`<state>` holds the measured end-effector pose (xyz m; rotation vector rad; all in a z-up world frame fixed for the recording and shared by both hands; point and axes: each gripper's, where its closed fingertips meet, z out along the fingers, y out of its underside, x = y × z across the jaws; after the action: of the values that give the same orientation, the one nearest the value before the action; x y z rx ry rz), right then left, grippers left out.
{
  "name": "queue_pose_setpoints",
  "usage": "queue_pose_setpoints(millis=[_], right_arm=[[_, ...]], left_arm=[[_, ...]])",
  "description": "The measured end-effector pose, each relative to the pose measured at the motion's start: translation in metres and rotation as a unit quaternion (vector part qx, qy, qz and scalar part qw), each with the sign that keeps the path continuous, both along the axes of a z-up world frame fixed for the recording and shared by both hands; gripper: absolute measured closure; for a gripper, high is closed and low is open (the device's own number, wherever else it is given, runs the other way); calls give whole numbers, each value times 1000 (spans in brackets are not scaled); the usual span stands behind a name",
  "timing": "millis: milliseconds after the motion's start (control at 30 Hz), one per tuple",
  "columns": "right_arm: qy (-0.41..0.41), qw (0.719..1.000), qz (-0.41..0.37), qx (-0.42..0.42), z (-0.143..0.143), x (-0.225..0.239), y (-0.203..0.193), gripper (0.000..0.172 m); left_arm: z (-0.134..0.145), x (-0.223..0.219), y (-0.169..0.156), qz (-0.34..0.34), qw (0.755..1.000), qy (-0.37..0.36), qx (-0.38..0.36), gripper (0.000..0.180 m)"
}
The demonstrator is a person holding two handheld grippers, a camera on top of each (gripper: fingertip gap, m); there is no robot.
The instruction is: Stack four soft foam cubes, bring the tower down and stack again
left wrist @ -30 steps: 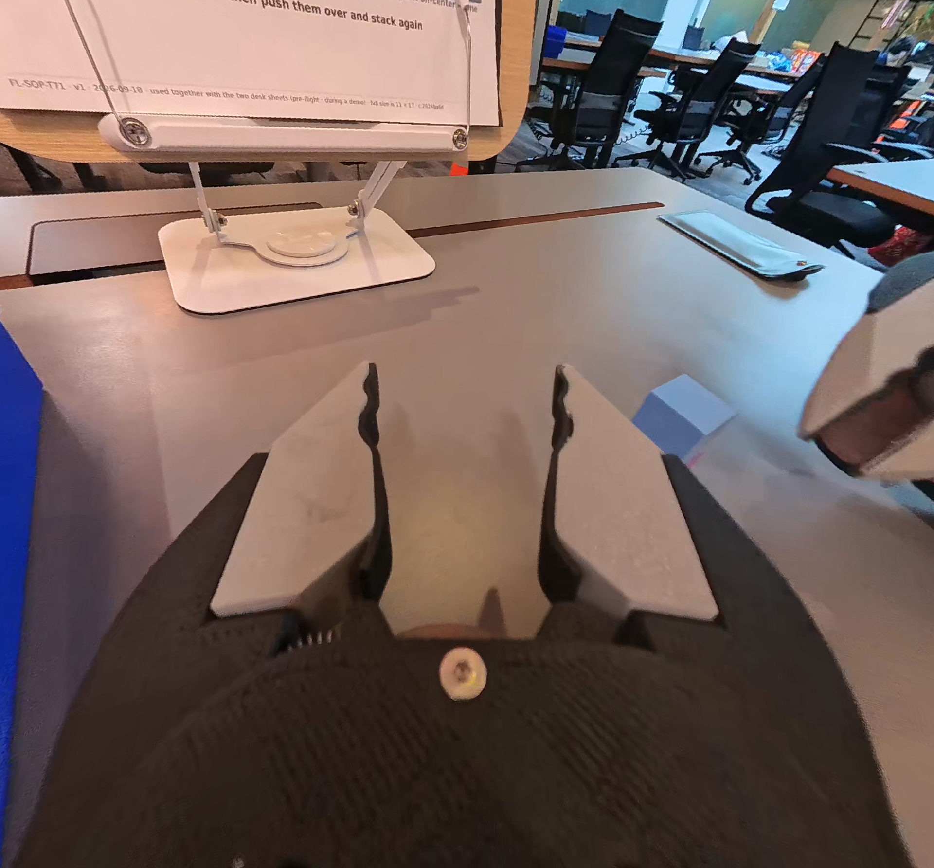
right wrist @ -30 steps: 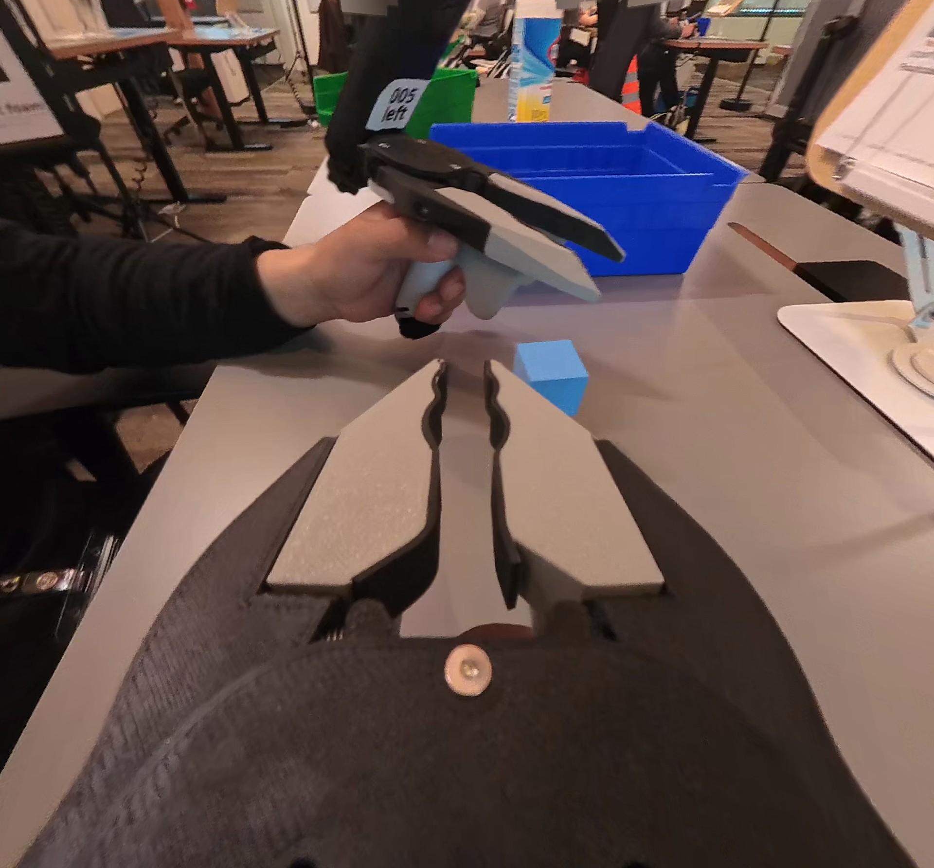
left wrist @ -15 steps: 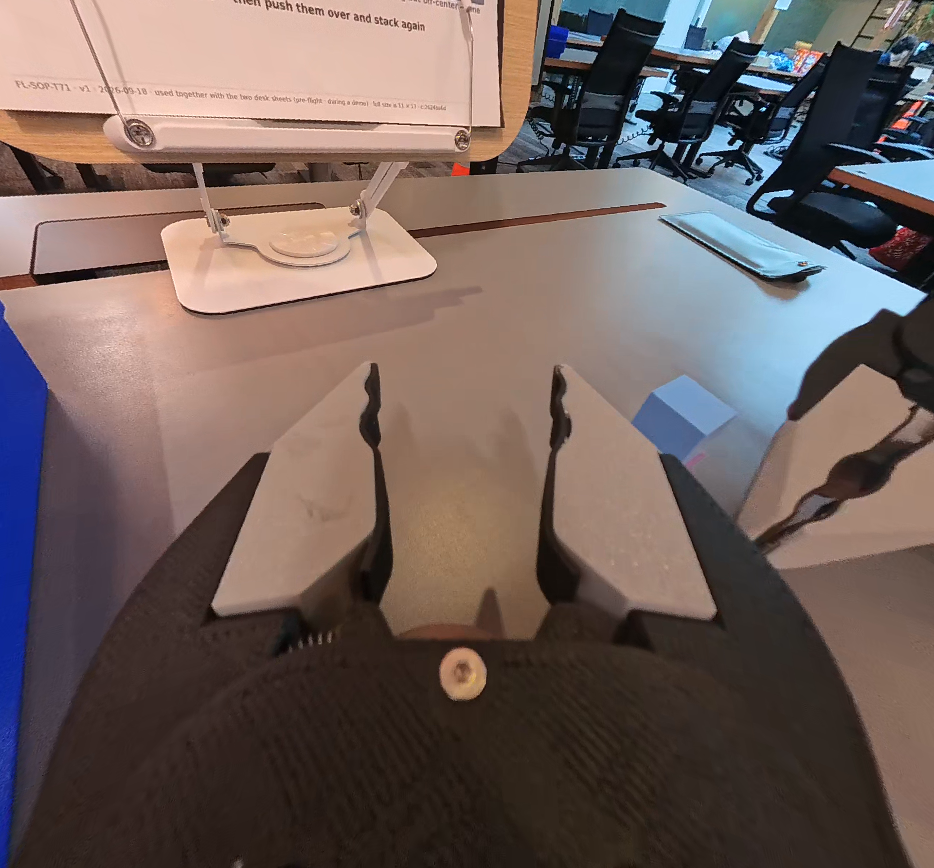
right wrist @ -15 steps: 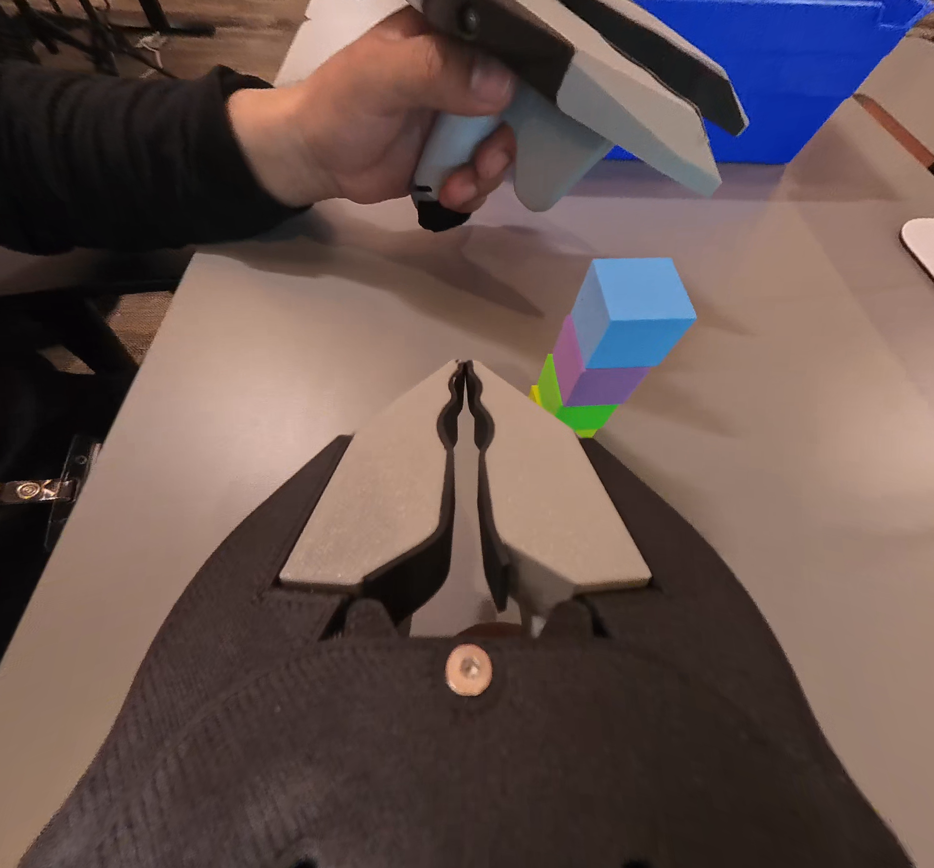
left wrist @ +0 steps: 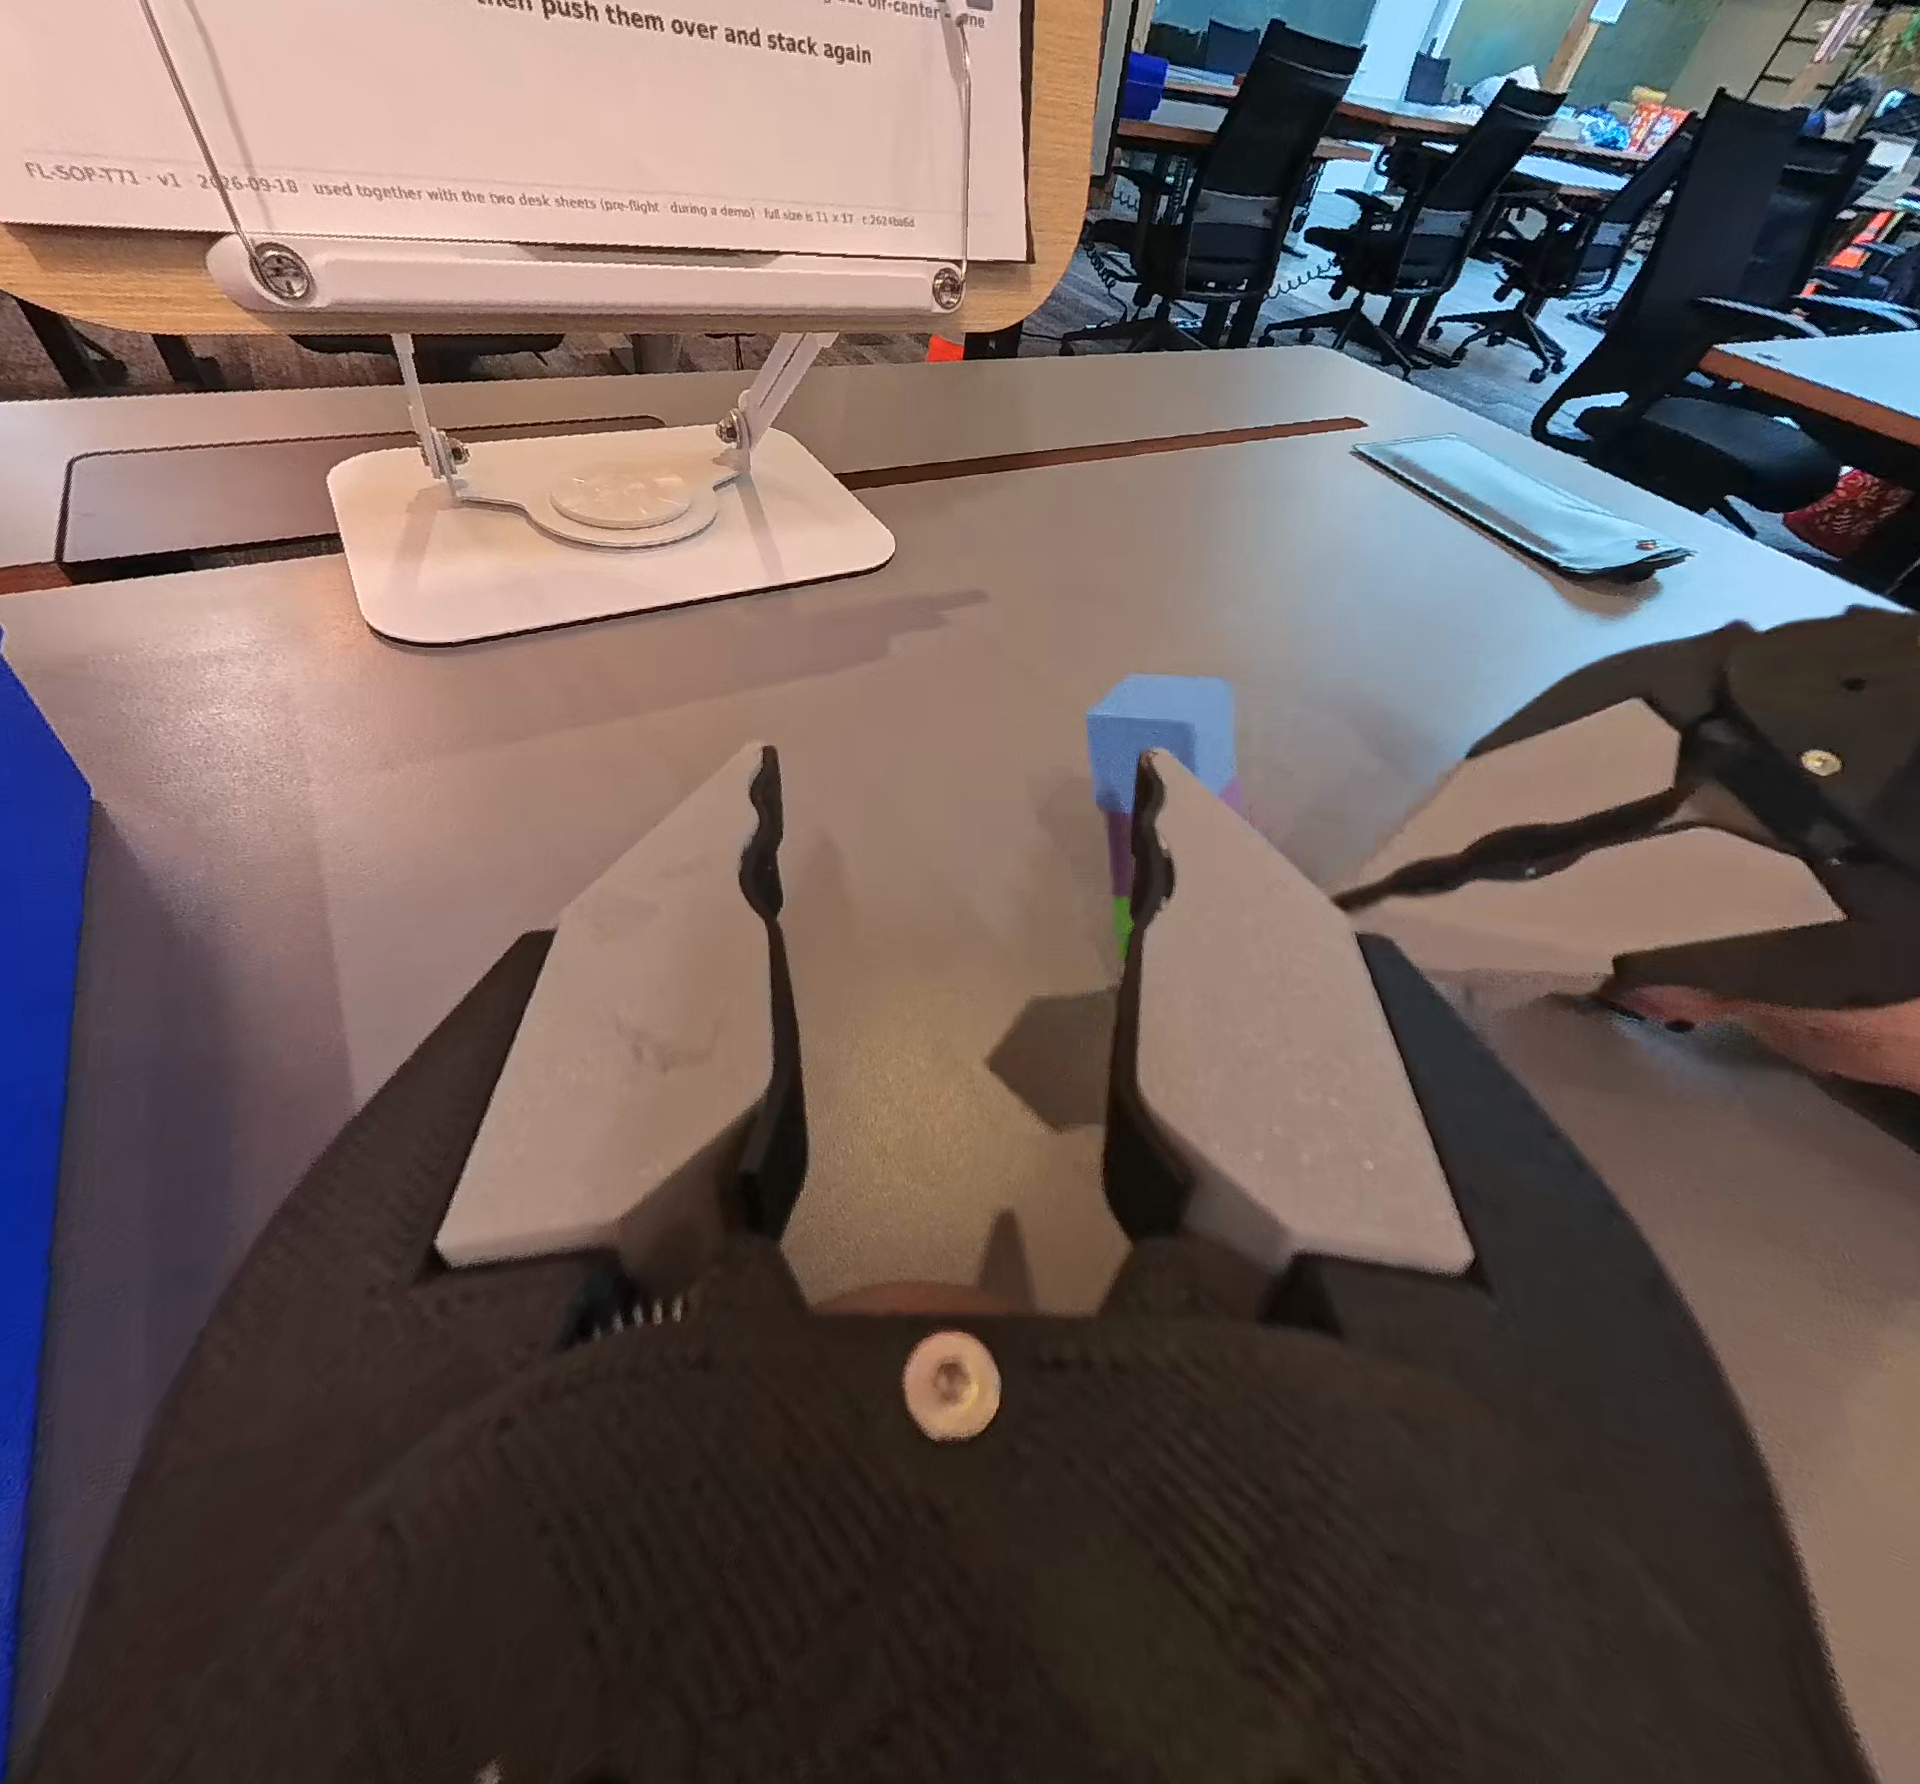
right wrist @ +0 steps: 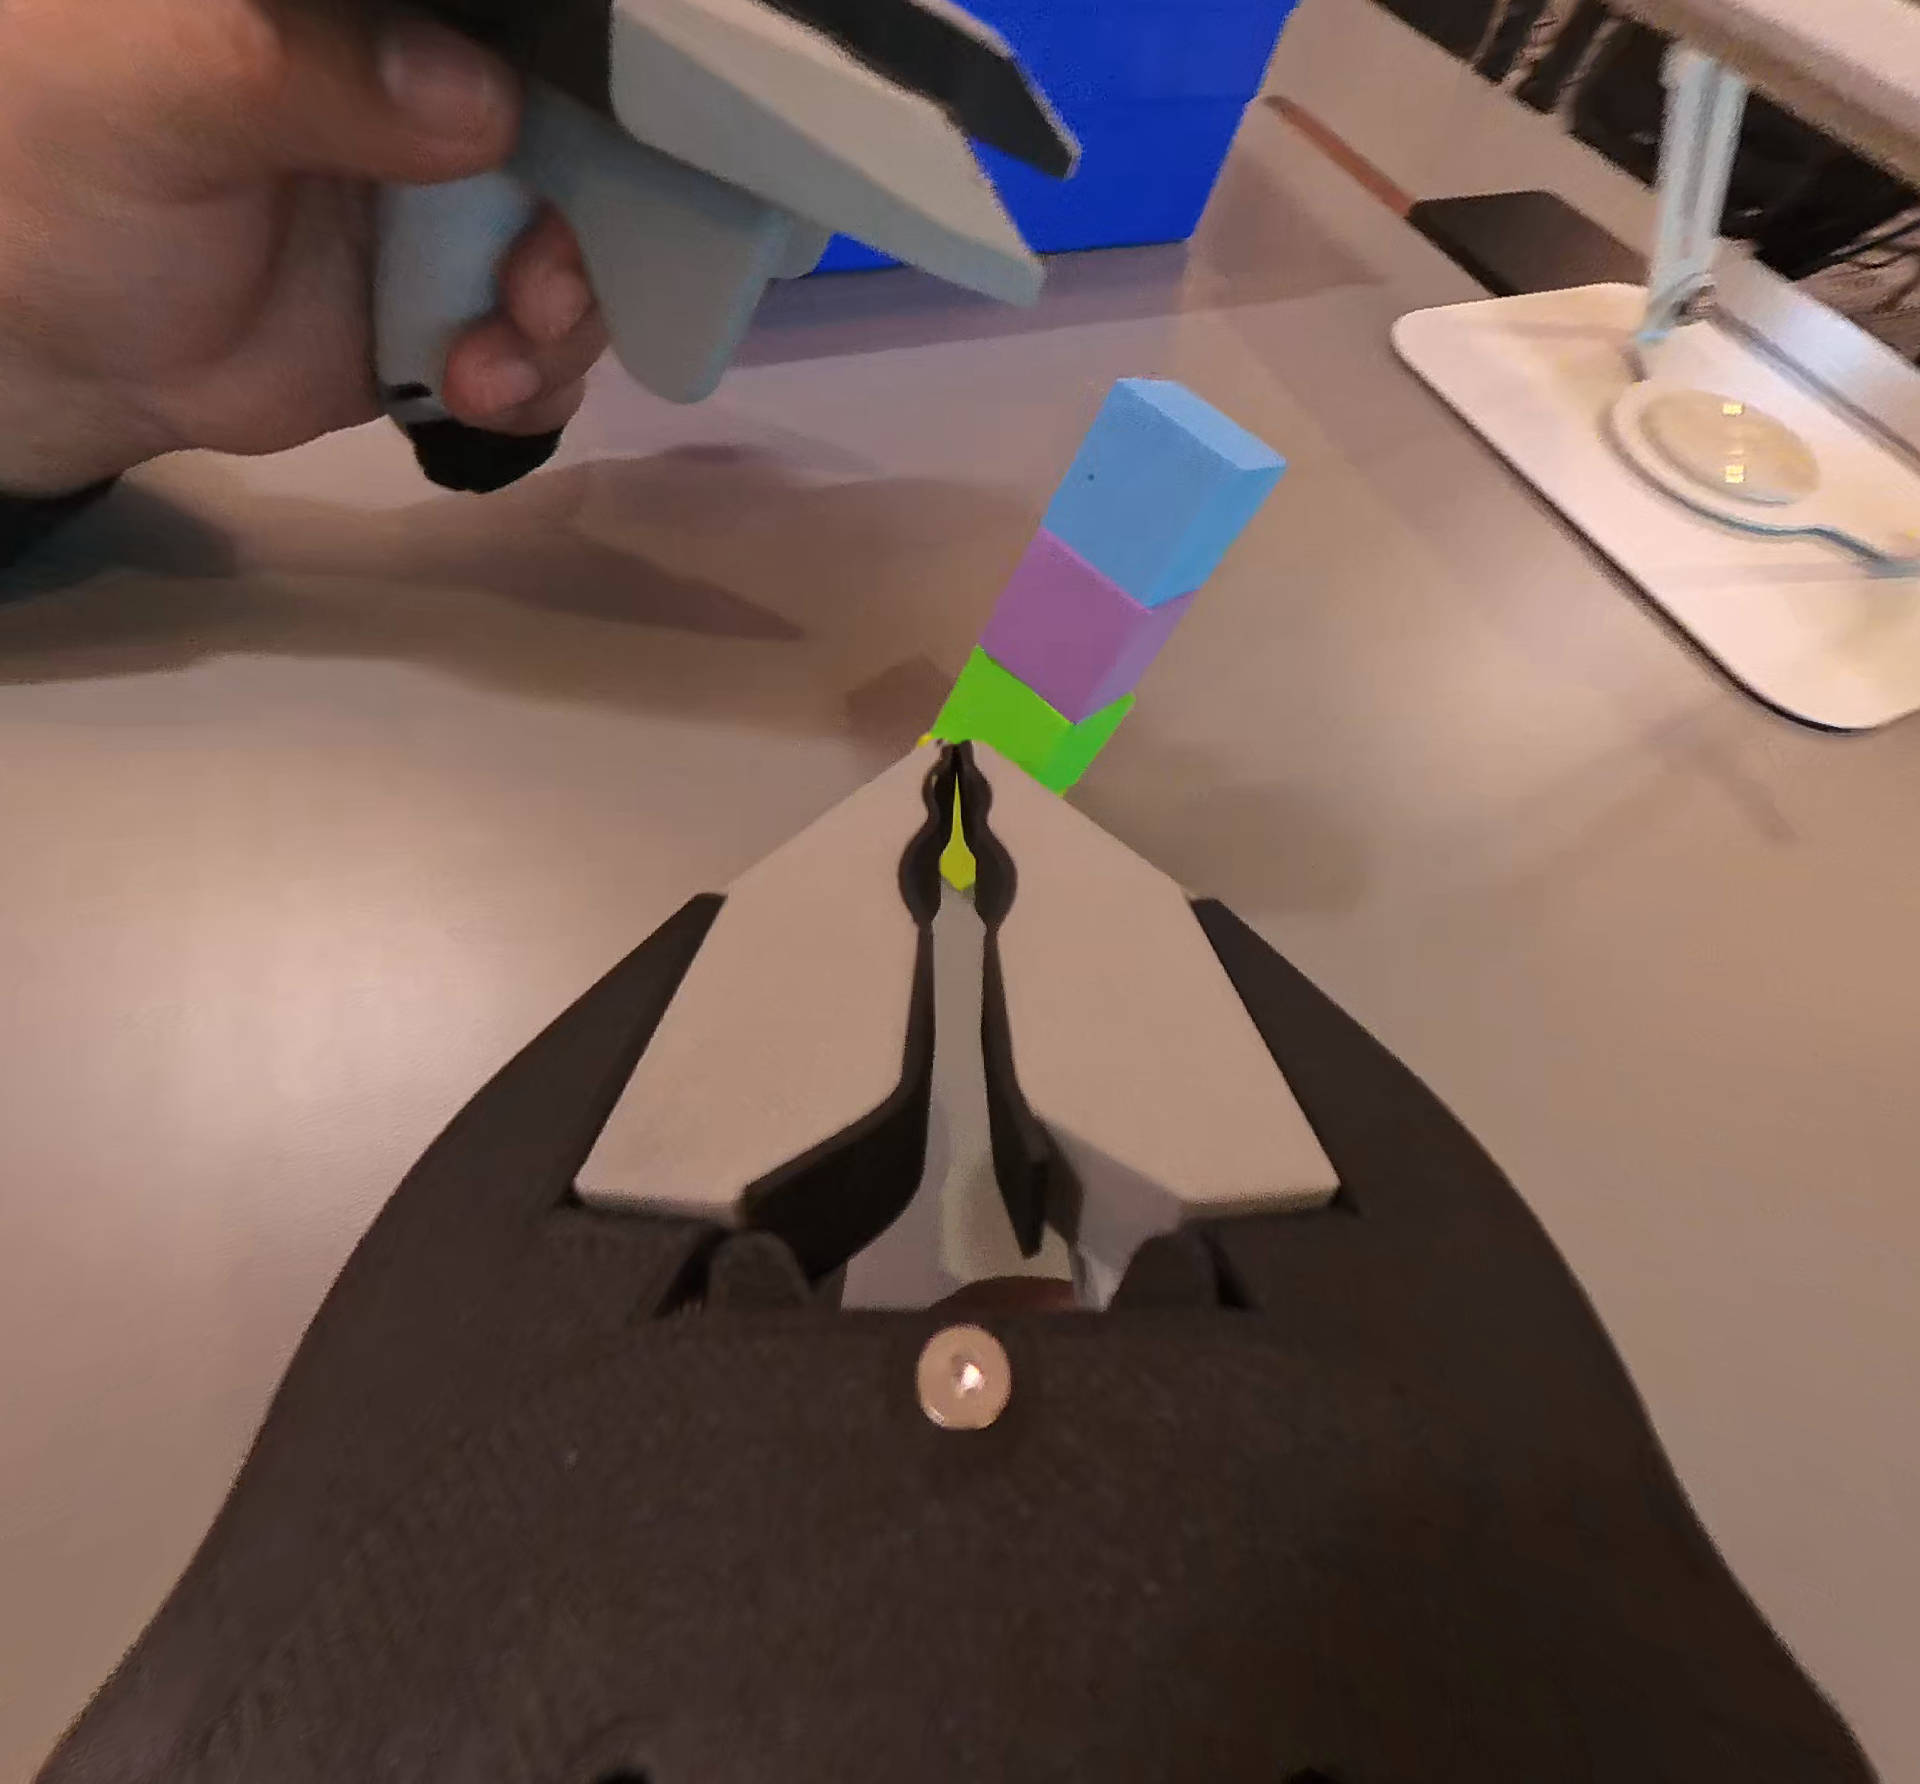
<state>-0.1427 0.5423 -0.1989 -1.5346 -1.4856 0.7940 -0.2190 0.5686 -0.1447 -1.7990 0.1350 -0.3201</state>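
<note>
Printed instruction sheet (left wrist: 499, 61) on stand; left hand-held gripper (left wrist: 951, 778) spread, empty; right hand-held gripper (right wrist: 956, 758) closed beside cube tower (right wrist: 1101, 591).

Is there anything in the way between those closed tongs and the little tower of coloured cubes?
Nothing visible. The right tongs, tips together, sit right at the foot of the tower, by the green cube. Only bare table surrounds it. The left tongs are held off to the side, above the table.

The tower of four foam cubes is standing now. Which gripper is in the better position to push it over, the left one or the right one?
Probably the right. The right gripper is shut, with its tips next to the green cube low on the tower. The left gripper is open and higher, beside the blue cube on top.
</note>
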Motion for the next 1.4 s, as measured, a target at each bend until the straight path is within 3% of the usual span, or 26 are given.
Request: queue_pose_setpoints(millis=[200, 700, 967, 1067, 1300, 1400], right_arm=[[36, 999, -12, -16, 15, 6, 7, 172], [44, 999, -17, -16, 20, 10, 11, 172], [66, 997, -31, -30, 30, 19, 19, 172], [71, 997, -33, -30, 33, 21, 21, 172], [83, 996, -31, -32, 40, 23, 21, 172], [85, 995, -31, -32, 42, 24, 21, 172]], left_arm=[[-1, 0, 0, 0, 1000, 2, -2, 114], [-11, 12, 0, -26, 999, 14, -23, 115], [-60, 61, -12, -175, 972, 85, -134, 123], [-80, 60, -7, -181, 958, 148, -164, 121], [-88, 64, 6, -183, 948, 187, -181, 120], [-96, 65, 3, -194, 940, 198, -197, 140]])
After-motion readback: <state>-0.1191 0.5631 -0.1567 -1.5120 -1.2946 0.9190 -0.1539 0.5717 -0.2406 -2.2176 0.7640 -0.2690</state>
